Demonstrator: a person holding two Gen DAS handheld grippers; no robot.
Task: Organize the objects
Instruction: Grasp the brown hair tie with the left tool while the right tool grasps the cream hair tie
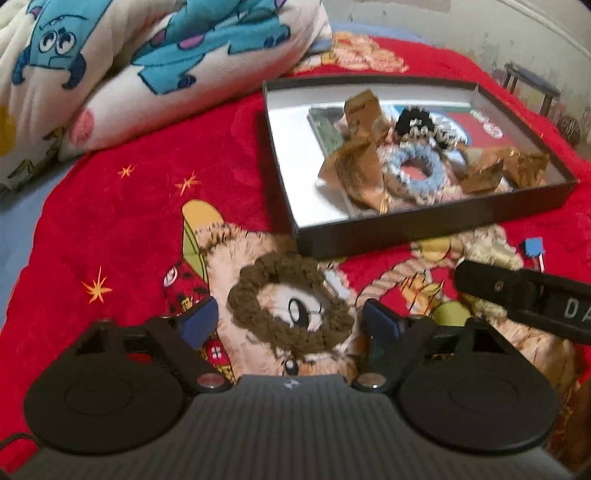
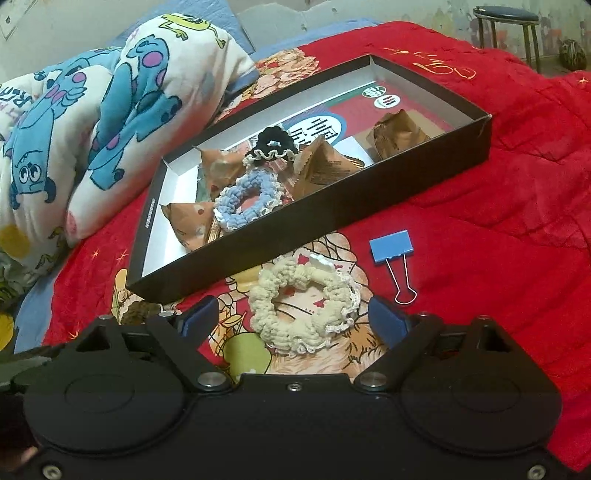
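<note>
On a red bed blanket (image 2: 498, 192), 2 hand-held grippers work at once, jaws apart: the left hand-held gripper (image 1: 291, 323) straddles a brown scrunchie (image 1: 288, 314), the right hand-held gripper (image 2: 293, 317) a cream scrunchie (image 2: 303, 306), both just outside the black box (image 2: 369, 192). Soft yarn may slip or snag the plush blanket as fingers close; the blue binder clip (image 2: 391, 251) nearby could get nudged aside.

A bedroom in a home: a red cartoon-print blanket (image 2: 498, 192) covers the bed, with a rolled white quilt (image 2: 92, 122) (blue cartoon monsters) beside it. A dark-topped stool (image 2: 506, 22) stands by the worn, peeling wall (image 1: 461, 22) behind.
</note>
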